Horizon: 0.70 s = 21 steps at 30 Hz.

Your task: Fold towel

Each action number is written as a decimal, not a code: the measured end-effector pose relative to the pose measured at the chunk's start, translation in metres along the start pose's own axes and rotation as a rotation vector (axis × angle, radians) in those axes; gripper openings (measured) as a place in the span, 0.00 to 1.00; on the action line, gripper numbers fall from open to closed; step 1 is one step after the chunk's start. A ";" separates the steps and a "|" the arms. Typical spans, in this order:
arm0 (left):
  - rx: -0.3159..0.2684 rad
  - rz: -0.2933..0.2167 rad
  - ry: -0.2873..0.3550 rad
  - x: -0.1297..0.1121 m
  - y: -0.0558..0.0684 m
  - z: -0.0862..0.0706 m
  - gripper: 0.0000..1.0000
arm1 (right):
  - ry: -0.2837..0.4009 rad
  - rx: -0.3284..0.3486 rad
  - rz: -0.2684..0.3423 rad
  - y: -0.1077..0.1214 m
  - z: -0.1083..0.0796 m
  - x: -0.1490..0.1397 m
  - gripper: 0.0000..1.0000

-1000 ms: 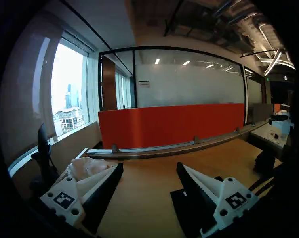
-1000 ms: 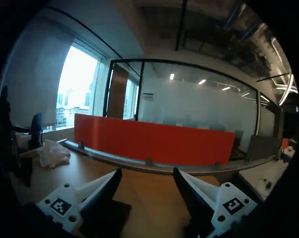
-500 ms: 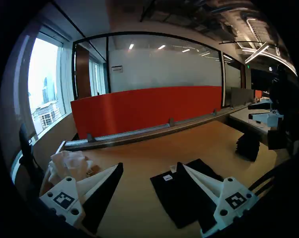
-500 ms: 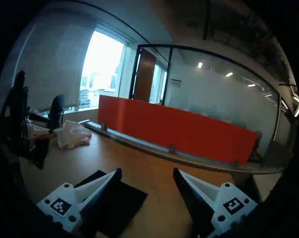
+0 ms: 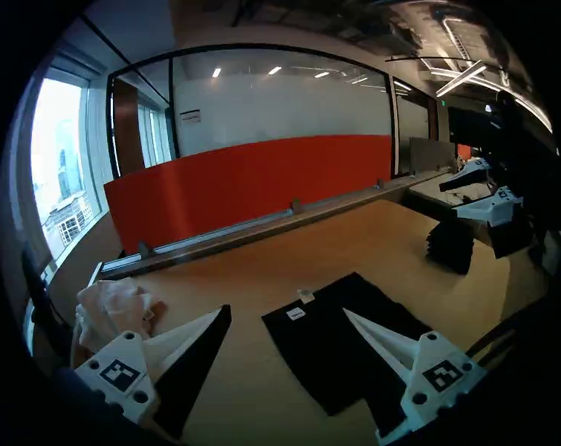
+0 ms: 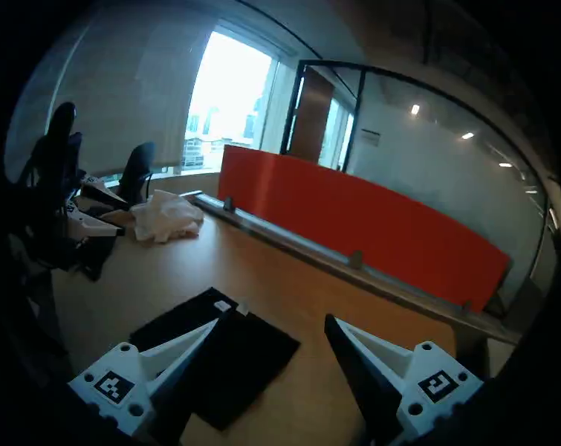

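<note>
Left gripper view: the left claw (image 5: 286, 311) is held low over the wooden desk (image 5: 280, 256), pointing across it toward the orange partition (image 5: 243, 182) along the far edge. Its fingers are spread wide with nothing between them. The black towel (image 5: 332, 342) lies flat near the desk's near edge, just ahead of the claw and partly under its right finger (image 5: 399, 357), and a small white tag (image 5: 296, 314) sits at its far-left corner. The left finger (image 5: 169, 357) is over bare wood. A crumpled white cloth (image 5: 113, 308) sits toward the desk's left end. Toward the right end is what looks like a stack of folded dark cloth (image 5: 451, 245). Just past it the right claw (image 5: 449, 201) is held above the desk, fingers parted and empty.

Right gripper view: the right claw (image 6: 275, 320) hovers over the desk (image 6: 280, 279), angled down and aimed at the partition (image 6: 369, 223), its fingers wide apart and gripping nothing. The towel (image 6: 235, 357) lies flat beneath its left finger (image 6: 169, 357), reaching to about midway between the fingers, while the right finger (image 6: 384, 372) is over bare wood. The white cloth (image 6: 165, 215) lies well apart from the towel, at the desk's far-left corner by the window.
</note>
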<state>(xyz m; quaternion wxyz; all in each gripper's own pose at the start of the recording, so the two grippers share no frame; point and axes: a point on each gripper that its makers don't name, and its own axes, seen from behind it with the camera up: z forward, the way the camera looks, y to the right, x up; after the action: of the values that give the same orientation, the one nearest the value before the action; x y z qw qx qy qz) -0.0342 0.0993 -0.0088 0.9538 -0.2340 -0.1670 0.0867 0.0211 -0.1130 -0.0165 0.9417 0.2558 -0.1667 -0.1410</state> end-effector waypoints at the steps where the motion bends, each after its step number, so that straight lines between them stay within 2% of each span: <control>1: -0.007 0.008 -0.005 -0.002 0.002 0.002 1.00 | -0.006 0.003 -0.004 -0.001 0.002 -0.002 1.00; 6: -0.031 0.029 -0.025 -0.015 0.011 0.009 1.00 | -0.031 0.013 -0.016 -0.006 0.009 -0.014 1.00; 21: -0.074 0.021 -0.100 -0.073 0.033 0.028 1.00 | -0.131 0.043 -0.006 -0.024 0.027 -0.079 1.00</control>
<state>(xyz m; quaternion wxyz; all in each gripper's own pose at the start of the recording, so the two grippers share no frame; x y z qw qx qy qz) -0.1150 0.1217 -0.0218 0.9340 -0.2663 -0.2152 0.1020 -0.0650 -0.1171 -0.0268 0.9227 0.2668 -0.2303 -0.1564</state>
